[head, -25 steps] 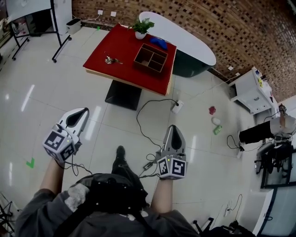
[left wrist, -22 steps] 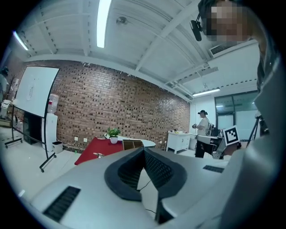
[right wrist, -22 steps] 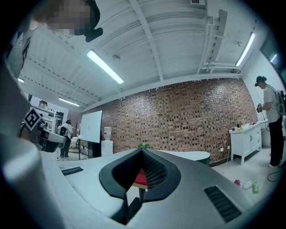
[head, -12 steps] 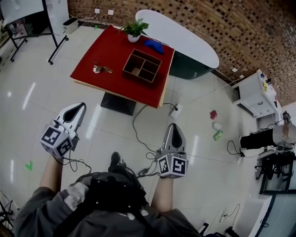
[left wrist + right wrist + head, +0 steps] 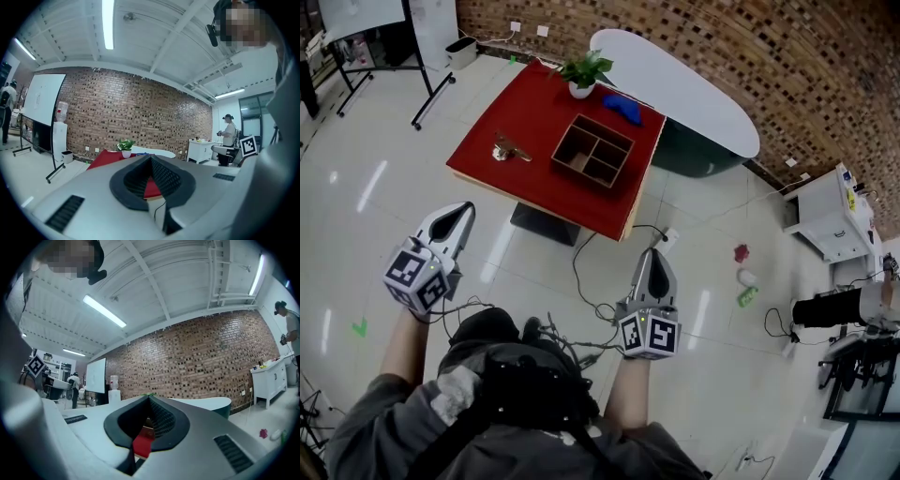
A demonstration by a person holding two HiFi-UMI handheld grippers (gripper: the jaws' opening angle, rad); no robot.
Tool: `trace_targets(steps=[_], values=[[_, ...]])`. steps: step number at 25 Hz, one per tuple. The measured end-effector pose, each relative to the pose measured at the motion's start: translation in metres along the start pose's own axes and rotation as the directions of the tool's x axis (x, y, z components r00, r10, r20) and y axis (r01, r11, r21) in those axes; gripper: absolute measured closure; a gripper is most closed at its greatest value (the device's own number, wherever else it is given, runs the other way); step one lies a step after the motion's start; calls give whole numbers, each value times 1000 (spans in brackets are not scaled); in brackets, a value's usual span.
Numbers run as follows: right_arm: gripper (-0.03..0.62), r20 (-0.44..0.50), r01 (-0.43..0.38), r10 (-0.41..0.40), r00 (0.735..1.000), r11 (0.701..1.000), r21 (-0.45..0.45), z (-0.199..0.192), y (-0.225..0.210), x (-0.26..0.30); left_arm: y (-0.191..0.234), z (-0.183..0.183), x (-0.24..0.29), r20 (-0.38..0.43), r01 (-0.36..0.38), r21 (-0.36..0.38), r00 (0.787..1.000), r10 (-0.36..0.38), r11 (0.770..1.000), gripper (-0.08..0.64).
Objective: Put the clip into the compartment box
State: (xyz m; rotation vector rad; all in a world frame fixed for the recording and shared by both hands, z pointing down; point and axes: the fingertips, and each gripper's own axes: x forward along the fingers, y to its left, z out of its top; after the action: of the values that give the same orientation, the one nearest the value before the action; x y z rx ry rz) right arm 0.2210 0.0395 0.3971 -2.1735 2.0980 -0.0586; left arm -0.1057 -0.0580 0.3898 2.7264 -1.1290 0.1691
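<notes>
A metal clip point(image 5: 508, 148) lies on the left part of the red table point(image 5: 546, 109), apart from the brown wooden compartment box point(image 5: 592, 150) at the table's middle. My left gripper point(image 5: 465, 208) and right gripper point(image 5: 649, 255) hang over the white floor, well short of the table, both shut with nothing between their jaws. In the left gripper view the jaws point(image 5: 151, 159) meet at the tips, with the red table point(image 5: 108, 156) far beyond. The right gripper view shows its jaws point(image 5: 149, 399) closed the same way.
A potted plant point(image 5: 583, 73) and a blue object point(image 5: 623, 109) stand at the table's far edge. A curved white counter point(image 5: 675, 84) lies behind it. Black cables point(image 5: 591, 281) trail across the floor. A white cabinet point(image 5: 836, 216) and small items point(image 5: 742, 274) are at the right.
The view has shifted as the person steps toward the table; the table now sits slightly lower and nearer. Both grippers stay shut and held low, hardly changed in place.
</notes>
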Motion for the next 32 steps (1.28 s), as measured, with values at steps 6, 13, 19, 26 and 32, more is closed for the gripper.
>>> trace_targets(steps=[6,13,19,26,32], values=[[586,-20,13,-13,1000,1000,-13,1,0,19,30,-3,25,-26,-26,-19,999,26,999,528],[586,-30,69,-71,997,997,-40,-14,1,72,107,-21,84,-63,-86,-14,994,84,996,512],[586,-27,102,-103,994,994,-48,-19,1,147,164,-39,147,-119,-66,-77,991,57,995,469],[586,-25,133,-134,991,990,-53,-25,-2,224,220,-75,212,-233,-71,-215,972,20,974,388],[586,-49,171,-174,984,983,-59,-28,-4,264,257,-111,253,-357,-106,-365,934,-33,925,373]])
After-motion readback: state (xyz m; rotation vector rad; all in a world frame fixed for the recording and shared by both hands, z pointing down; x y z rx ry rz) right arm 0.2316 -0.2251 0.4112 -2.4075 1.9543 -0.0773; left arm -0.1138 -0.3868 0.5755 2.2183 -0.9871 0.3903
